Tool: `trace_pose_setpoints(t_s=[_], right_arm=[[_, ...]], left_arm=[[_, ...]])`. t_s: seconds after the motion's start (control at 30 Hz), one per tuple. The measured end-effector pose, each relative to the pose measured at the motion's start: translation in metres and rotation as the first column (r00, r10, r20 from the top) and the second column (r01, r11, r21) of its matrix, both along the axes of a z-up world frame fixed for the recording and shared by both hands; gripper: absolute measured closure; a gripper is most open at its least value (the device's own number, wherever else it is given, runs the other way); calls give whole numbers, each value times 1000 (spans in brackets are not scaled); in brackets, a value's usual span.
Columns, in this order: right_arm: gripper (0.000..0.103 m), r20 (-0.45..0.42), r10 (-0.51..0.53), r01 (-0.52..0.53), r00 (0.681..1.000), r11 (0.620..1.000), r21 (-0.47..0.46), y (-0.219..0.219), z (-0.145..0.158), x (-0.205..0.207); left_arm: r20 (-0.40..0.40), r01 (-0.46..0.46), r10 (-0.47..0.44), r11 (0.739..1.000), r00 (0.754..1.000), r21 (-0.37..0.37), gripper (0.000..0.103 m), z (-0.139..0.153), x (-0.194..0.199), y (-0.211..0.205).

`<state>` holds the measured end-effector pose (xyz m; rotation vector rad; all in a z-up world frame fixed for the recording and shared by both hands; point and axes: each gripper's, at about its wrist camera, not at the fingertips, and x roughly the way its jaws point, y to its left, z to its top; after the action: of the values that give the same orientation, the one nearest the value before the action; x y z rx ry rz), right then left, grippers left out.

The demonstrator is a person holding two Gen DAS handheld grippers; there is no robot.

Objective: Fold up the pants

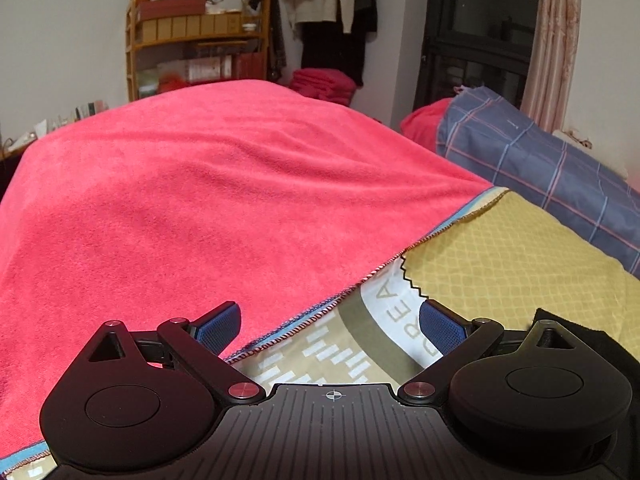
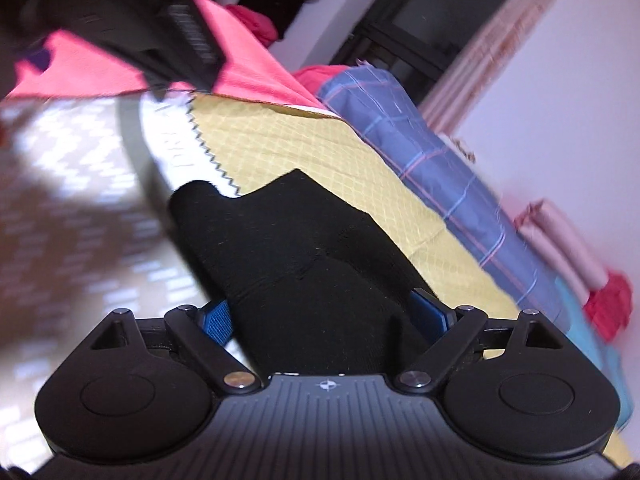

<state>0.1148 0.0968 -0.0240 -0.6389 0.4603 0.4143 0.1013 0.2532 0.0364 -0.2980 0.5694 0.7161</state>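
Observation:
The black pants (image 2: 304,256) lie bunched on the yellow checked cloth (image 2: 304,152) and patterned sheet of the bed. In the right wrist view my right gripper (image 2: 326,316) is open, its blue pads either side of the black fabric, which fills the gap without being pinched. In the left wrist view my left gripper (image 1: 330,328) is open and empty, low over the edge of the pink towel (image 1: 208,200) and the patterned sheet (image 1: 320,352). A corner of the pants (image 1: 576,336) shows at the right of that view. The left gripper's body (image 2: 120,12) shows at the top left of the right wrist view.
A blue plaid pillow (image 1: 552,168) lies at the bed's far right by a curtain (image 1: 552,40). A wooden shelf with plants (image 1: 196,36), hanging clothes (image 1: 332,8) and folded red towels (image 1: 324,84) stand against the far wall.

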Motion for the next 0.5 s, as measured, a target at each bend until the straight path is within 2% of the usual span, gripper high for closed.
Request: trace_pose_setpoints(t_s=[0.03,0.07,0.1,0.17,0.3,0.4,0.5], right_arm=[[17,-17,-8,8,1000,1000,21,-1,0,3],[25,-43,-8,10,999,999,47,-3,1,5],[39,-73,-1,6,997,997,74,-5,2,6],[52,-113,15,-2,993,994,107,-6,3,2],[65,-148,22,-1,989,990,140,-8,7,4],[74,-239,21,39,971,969,246,-26,23,18],[80,-311,15,99,950,932,348,-47,43,33]], left_arm=[[-1,2,-2,1000,1000,-6,0,-1,1,1],[-2,5,-5,1000,1000,-10,0,-2,1,1],[-2,8,-8,1000,1000,-13,0,-2,1,1],[-3,15,-15,1000,1000,-19,0,-3,2,1],[-3,17,-17,999,1000,-30,0,-4,2,1],[10,19,-18,999,1000,-42,0,-3,-1,0],[35,50,-48,998,998,-47,0,0,-4,-8]])
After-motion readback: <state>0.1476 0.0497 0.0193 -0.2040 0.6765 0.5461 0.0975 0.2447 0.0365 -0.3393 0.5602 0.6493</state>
